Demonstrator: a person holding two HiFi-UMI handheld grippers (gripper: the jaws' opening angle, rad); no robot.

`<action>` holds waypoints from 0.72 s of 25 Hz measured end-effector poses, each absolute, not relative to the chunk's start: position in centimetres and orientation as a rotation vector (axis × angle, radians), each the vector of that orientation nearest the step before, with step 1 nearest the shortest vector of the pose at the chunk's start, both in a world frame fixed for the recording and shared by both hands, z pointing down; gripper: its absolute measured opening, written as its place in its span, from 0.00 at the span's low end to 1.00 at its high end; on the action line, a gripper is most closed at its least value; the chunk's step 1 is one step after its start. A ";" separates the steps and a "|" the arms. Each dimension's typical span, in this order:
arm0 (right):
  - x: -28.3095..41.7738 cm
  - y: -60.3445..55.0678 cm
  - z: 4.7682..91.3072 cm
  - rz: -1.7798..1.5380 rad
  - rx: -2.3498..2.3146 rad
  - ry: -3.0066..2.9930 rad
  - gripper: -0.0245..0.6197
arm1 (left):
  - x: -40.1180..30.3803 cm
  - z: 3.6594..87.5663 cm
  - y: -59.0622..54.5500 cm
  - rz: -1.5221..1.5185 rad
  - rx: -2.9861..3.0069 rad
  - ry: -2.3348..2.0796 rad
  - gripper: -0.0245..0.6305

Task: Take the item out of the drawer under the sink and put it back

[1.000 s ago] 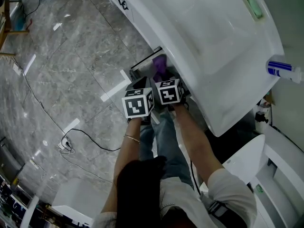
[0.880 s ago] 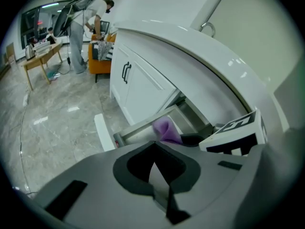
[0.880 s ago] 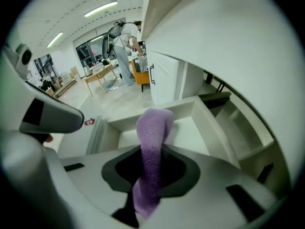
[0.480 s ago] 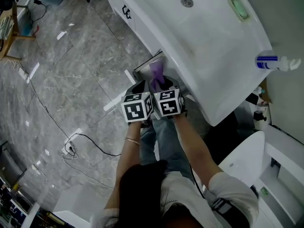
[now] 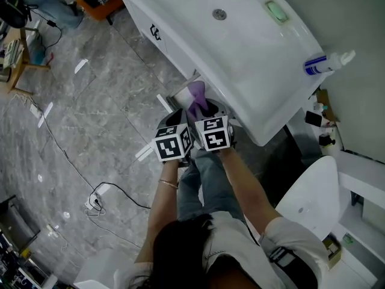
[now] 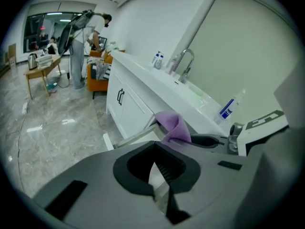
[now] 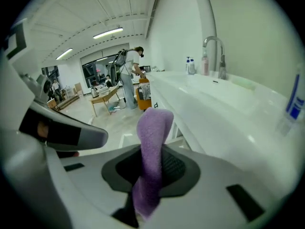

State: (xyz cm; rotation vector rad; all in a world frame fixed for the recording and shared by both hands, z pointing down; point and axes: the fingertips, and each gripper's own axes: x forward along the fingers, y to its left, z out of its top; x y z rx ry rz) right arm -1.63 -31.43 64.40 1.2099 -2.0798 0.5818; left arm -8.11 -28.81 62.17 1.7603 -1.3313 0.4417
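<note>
A purple cloth (image 5: 197, 97) hangs above the open drawer (image 5: 178, 93) under the white sink counter (image 5: 240, 59). My right gripper (image 5: 202, 108) is shut on the cloth, which stands up between its jaws in the right gripper view (image 7: 152, 137). My left gripper (image 5: 180, 110) sits close beside it on the left, its marker cube next to the right one. In the left gripper view its jaws (image 6: 159, 175) meet with nothing between them, and the cloth (image 6: 174, 126) shows just ahead to the right over the drawer's front (image 6: 133, 136).
A blue-and-white pump bottle (image 5: 323, 62), a green soap (image 5: 277, 9) and a faucet (image 7: 213, 49) are on the counter. A white toilet (image 5: 313, 197) stands at right. A cable (image 5: 114, 191) lies on the marble floor. A person (image 6: 78, 42) stands far back by a table.
Both grippers have risen together, side by side. The purple cloth has come up with the right gripper, from low in the drawer to above its edge.
</note>
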 end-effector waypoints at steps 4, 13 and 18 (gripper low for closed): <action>-0.9 -30.9 61.0 0.578 1.264 -2.116 0.18 | -7.9 59.6 -28.4 0.441 1.824 -1.362 0.04; -0.7 -28.2 53.0 0.490 1.331 -2.245 0.18 | -7.0 53.1 -26.9 0.365 1.956 -1.431 0.04; -0.5 -26.9 49.0 0.429 1.377 -2.295 0.18 | -6.5 49.5 -26.3 0.286 2.013 -1.464 0.04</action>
